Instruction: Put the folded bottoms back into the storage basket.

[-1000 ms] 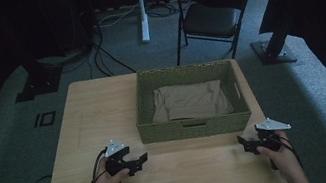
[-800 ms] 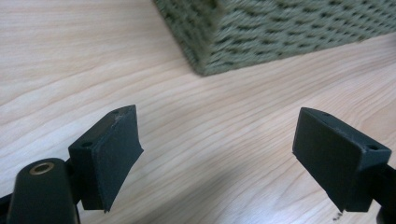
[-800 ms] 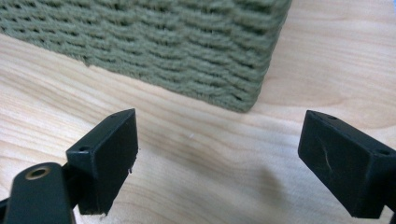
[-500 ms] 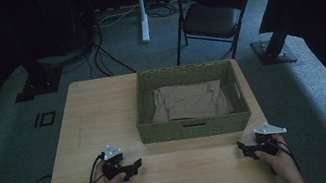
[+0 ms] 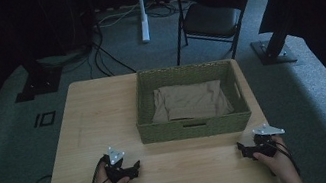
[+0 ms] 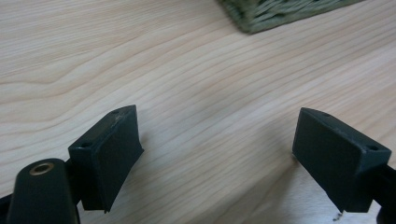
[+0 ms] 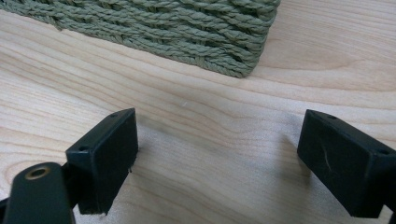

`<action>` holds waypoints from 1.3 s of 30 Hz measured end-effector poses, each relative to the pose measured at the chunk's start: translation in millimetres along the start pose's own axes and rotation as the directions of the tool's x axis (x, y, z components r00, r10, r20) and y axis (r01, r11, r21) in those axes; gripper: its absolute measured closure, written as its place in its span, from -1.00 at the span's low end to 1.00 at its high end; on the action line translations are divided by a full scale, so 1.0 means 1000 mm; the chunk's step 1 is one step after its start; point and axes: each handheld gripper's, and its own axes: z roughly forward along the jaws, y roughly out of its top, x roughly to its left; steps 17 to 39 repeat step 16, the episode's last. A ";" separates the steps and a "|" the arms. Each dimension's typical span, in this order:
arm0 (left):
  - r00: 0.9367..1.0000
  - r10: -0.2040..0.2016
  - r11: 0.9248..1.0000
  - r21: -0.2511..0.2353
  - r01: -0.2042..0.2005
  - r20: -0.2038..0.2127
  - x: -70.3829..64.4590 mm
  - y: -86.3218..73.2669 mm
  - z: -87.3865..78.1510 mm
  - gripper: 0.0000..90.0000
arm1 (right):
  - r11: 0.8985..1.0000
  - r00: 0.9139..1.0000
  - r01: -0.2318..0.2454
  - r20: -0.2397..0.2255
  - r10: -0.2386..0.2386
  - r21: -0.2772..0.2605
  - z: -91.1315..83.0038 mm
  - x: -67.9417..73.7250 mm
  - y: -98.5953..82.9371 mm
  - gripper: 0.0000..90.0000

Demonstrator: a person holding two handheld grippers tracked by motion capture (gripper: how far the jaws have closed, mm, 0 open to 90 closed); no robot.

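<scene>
Both sets of black jaws stood wide apart, nothing between them. Left gripper (image 5: 133, 167) and right gripper (image 5: 243, 149) each sat low over the pale wooden table (image 5: 99, 113), one hand apiece. One green woven rectangular basket (image 5: 193, 128) stood between and beyond them, holding one folded beige cloth (image 5: 190, 102).

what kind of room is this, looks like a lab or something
Probably a recording studio or lab rather than a home: a pale wooden table stands on grey carpet among black stand bases, loose floor cables and a black folding chair, with dark curtains behind. A green woven basket sits on the table.
</scene>
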 end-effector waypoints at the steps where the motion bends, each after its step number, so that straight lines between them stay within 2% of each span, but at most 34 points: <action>1: 1.000 0.000 1.000 0.000 0.000 0.000 0.000 0.000 0.000 -0.68 | 1.000 1.000 -0.004 0.003 0.004 0.000 0.000 0.000 0.000 -0.74; 3: 0.998 -0.050 0.999 0.001 0.050 -0.050 -0.005 -0.001 -0.001 -0.68 | 1.000 1.000 -0.011 0.008 0.011 0.000 0.000 0.001 0.000 -0.74; 6: 0.995 -0.068 0.998 0.002 0.069 -0.067 -0.007 -0.001 -0.001 -0.69 | 1.000 1.000 -0.016 0.013 0.016 0.000 0.000 0.002 -0.001 -0.74; 39: 0.995 -0.073 0.997 0.005 0.073 -0.072 -0.008 0.000 0.000 -0.73 | 1.000 1.000 -0.023 0.020 0.023 -0.001 0.000 0.003 0.000 -0.74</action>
